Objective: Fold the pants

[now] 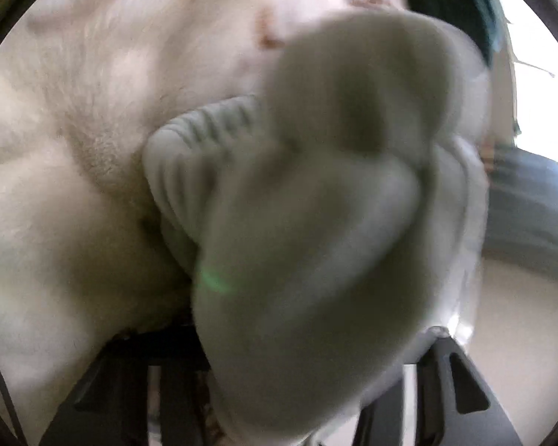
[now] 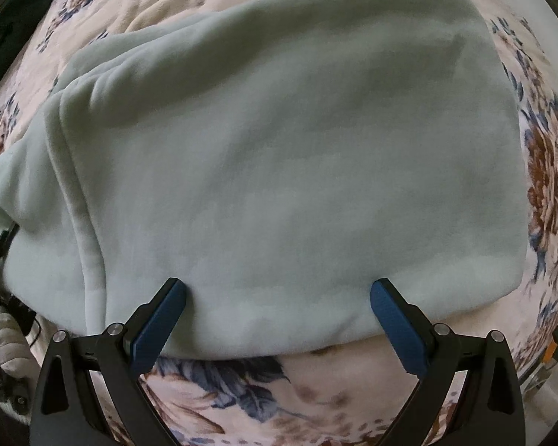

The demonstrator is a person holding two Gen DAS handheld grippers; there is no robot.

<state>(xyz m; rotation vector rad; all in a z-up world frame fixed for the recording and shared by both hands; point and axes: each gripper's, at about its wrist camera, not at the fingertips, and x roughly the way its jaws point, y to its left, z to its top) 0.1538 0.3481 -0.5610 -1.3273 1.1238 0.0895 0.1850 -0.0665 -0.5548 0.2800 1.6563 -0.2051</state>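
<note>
A: Left wrist view. What fills the centre?

B: A bunched, blurred mass of the pale green pants (image 1: 316,204), pressed up against the lens. A ribbed band, perhaps a cuff or waistband, shows at its left edge; which one cannot be told. Behind it lies the cream blanket (image 1: 74,148) of the bed.

A: And the left gripper (image 1: 308,390)?

B: Only the dark bases of its fingers show at the lower edge. The tips are buried in the cloth, which lies between the jaws; whether the pads press on it is hidden.

A: Right wrist view?

B: The pants (image 2: 279,167) lie folded and mostly flat on the floral blanket (image 2: 547,171), layered edges along the left side. The left end runs out of the picture.

A: The right gripper (image 2: 278,299)?

B: Its jaws stand wide, the blue pads (image 2: 160,327) over the near edge of the cloth, gripping nothing; contact with the fabric cannot be judged.

A: Lower left corner?

B: A gloved hand (image 2: 7,342) on dark hardware, cut off by the frame.
</note>
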